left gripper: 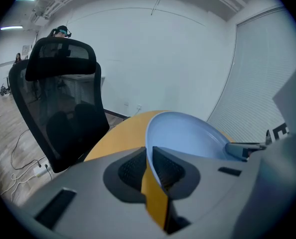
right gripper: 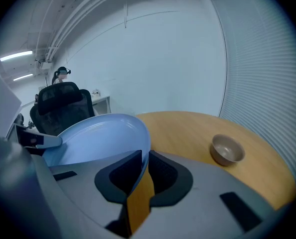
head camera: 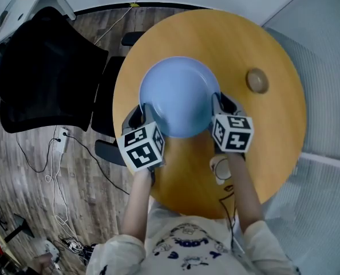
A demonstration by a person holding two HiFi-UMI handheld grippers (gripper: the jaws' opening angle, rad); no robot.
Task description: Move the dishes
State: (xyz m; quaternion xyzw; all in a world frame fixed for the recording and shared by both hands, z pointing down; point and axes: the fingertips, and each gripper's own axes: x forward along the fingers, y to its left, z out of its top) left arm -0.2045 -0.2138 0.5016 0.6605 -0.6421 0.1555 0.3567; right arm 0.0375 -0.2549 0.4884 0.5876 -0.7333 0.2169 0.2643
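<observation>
While your left gripper (head camera: 145, 114) pinches the plate (head camera: 179, 96) by its left rim, your right gripper (head camera: 218, 104) is clamped on the opposite rim. Plate's over the middle of the table (head camera: 273, 148), with the bowl (head camera: 257, 80) well off to its right.

The head view looks steeply down from above the round wooden counter (head camera: 273, 130), taking in most of its top, the floor (head camera: 21, 171) and a black office chair (head camera: 44, 79) at left. The left gripper view sits low, close behind the left gripper (left gripper: 149, 156), facing across the counter toward that chair and a white wall (left gripper: 153, 59). The right gripper view rides equally close behind the right gripper (right gripper: 144, 158), facing the same wall. All three share the blue plate (head camera: 178, 96) and counter.
</observation>
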